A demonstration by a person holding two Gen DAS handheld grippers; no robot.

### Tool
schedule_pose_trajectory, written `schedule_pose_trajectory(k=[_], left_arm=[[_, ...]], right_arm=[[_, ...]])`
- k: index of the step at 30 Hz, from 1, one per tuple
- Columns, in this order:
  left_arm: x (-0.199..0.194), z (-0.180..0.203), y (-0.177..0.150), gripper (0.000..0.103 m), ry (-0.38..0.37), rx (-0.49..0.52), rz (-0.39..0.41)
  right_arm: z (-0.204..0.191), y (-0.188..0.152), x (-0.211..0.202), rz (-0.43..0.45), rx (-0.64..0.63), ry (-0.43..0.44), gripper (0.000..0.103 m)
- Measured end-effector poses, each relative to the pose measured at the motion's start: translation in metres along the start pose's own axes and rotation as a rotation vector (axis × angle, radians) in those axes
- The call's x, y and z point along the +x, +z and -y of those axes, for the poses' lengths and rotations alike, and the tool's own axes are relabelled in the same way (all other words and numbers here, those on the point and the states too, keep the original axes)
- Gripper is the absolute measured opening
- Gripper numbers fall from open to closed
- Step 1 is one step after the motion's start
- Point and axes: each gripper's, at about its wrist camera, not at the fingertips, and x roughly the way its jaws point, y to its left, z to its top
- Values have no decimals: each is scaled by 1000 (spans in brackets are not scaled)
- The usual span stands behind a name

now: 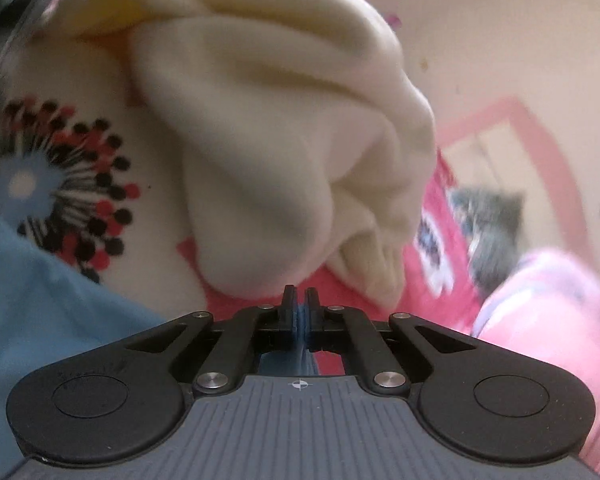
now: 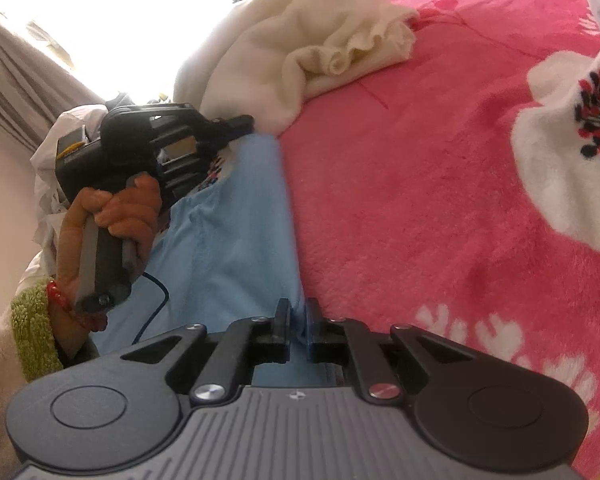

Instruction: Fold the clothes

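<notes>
At far left of the right wrist view, the left gripper (image 2: pixel 246 122) is pinching the light-blue garment (image 2: pixel 228 240); bottom centre, the right gripper (image 2: pixel 298 314) is clamping its edge, cream clothing (image 2: pixel 320 40) lying upper centre, pink floral bed (image 2: pixel 420 160) spreading right.

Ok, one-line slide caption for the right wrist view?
Both grippers pinch a blue garment stretched over the pink blanket.
</notes>
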Motion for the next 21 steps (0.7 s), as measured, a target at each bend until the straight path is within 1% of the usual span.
schedule_pose_trajectory(k=[2,3,4,5,6,8,9,10,11,12,13,14,17,19,21], left_arm=[[-3,-10,2,0,-21,-77,42],[-3,-14,3,0,-30,-110,51],[-4,-17,3,0,-36,-133,57],[-6,-16,4,0,-33,-127,55],[-8,-13,5,1,-23,-100,54],[-16,-5,4,2,-9,-39,55],[-23,-1,4,3,-8,-16,54],[-31,3,4,7,-4,18,53],[-40,9,2,10,17,66,49],[-49,14,-1,15,43,118,46],[-60,18,-7,18,68,175,41],[-69,22,-13,18,88,229,32],[-87,29,-41,19,110,369,-22],[-85,33,-62,19,134,459,-66],[-78,33,-80,19,196,537,-83]], right_arm=[[1,-1,0,2,13,3,8],[2,0,-1,4,19,7,11],[1,1,-3,6,23,12,12],[2,2,-6,14,25,8,16],[2,3,-10,26,25,1,26],[3,6,-19,57,26,-16,30],[4,8,-25,72,23,-27,30],[5,9,-31,85,18,-38,30],[5,11,-36,97,12,-50,30],[4,12,-41,104,-5,-62,29],[1,11,-44,104,-41,-71,27],[-4,10,-46,101,-84,-79,26],[-22,6,-44,85,-199,-70,21],[-33,2,-39,72,-273,-54,21],[-40,-6,-28,25,-346,-77,20]])
